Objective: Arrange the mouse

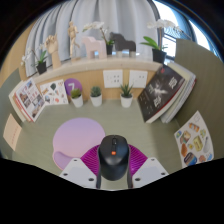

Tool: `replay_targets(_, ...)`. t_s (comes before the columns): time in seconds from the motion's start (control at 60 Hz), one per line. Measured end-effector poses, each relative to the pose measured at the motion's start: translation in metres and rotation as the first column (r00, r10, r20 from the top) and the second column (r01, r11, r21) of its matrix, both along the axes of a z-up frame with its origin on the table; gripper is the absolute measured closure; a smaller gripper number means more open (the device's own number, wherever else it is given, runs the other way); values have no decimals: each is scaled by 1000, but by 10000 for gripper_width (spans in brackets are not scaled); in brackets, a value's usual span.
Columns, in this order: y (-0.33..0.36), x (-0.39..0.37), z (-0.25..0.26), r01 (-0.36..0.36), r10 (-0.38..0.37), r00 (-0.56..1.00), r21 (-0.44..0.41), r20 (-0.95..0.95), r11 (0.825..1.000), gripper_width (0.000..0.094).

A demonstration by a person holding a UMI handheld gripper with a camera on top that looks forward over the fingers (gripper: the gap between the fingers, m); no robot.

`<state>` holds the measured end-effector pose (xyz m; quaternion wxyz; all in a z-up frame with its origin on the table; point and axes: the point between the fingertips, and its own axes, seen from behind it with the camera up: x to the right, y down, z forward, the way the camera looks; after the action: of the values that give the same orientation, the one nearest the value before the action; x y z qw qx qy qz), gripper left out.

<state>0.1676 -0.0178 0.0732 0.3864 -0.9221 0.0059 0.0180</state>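
The mouse (113,157) (black, with an orange spot on its back) sits between the gripper's (113,166) two fingers, near the viewer, its front end overlapping the near right edge of a round purple mat (77,137). The pink pads (139,157) flank it closely on both sides, but I cannot tell whether they press on it or leave a gap. The mat lies on a green desk (150,135). Farther off, three small potted plants (96,95) stand in a row along the back, with leaning books (163,93) to the right and a shelf (100,67) of ornaments above.
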Motion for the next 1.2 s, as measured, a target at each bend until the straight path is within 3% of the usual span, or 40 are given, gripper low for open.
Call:
replay_targets(0.217,85,-45,141,2,1,1000,215,-13,977,580)
replay_targets(0.317,113,-84,167,-21,27,1000,264,-17,964,582)
replay_targets(0.417,132,-112,135,-55,47,998,228,42,972,583)
replay_targets(0.567,130,-138,19,-81,78,994,39,74,996,585)
replay_targets(0.767,97,-141,-86,-36,42,998,-134,43,990,578)
replay_targets(0.967,95,-140,-87,-18,23,998,-99,53,995,532)
replay_targets(1.1,94,-139,-87,-16,26,996,-117,84,993,425)
replay_targets(1.2,101,-136,-60,14,-9,997,-70,83,997,245)
